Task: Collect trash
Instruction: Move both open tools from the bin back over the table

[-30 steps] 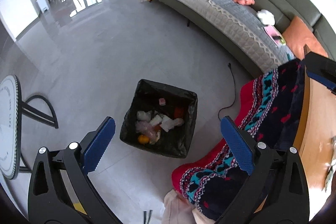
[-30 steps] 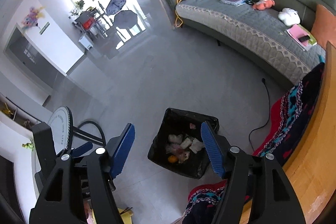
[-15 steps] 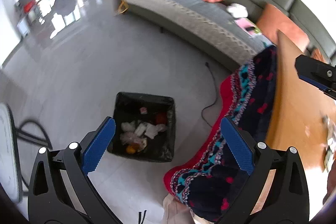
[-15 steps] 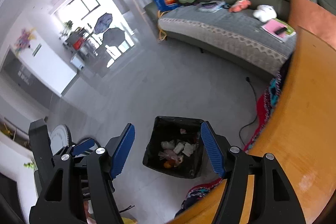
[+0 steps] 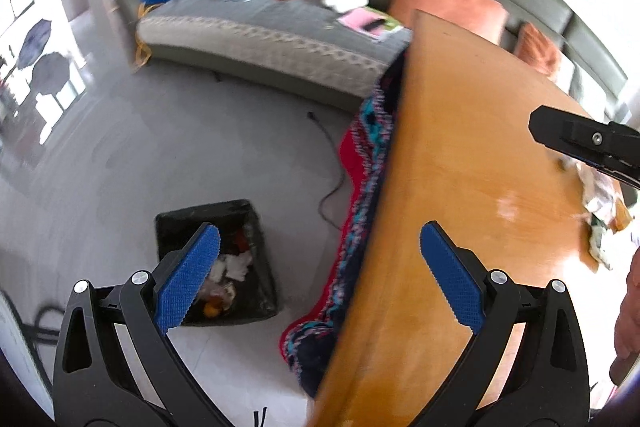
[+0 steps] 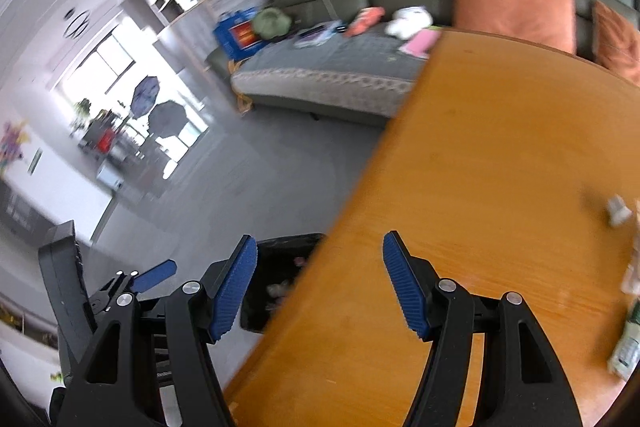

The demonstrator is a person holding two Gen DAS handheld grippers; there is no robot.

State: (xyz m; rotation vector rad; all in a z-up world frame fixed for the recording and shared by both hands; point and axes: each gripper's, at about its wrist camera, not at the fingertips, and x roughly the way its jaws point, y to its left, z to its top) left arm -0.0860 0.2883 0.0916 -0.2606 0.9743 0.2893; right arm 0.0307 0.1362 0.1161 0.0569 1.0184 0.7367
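Note:
A black-lined trash bin (image 5: 260, 251) stands on the grey floor left of the wooden table (image 5: 460, 163); it holds white wrappers and an orange scrap. It also shows in the right wrist view (image 6: 276, 267), partly behind the table edge. My left gripper (image 5: 320, 263) is open and empty, over the table's left edge. My right gripper (image 6: 318, 279) is open and empty, above the same edge. Crumpled trash (image 5: 600, 203) lies at the table's far right; it also shows in the right wrist view (image 6: 618, 213). My right gripper's body (image 5: 580, 139) enters the left wrist view.
A patterned red and dark blanket (image 5: 360, 195) hangs off the table's left side. A grey-green sofa (image 5: 280, 39) with orange cushions (image 5: 444, 3) runs along the back. A black cable (image 5: 332, 167) lies on the floor.
Both grippers have swung right, away from the bin and over the wooden table. The bin has slid to the left and lower part of both views. Both stay open.

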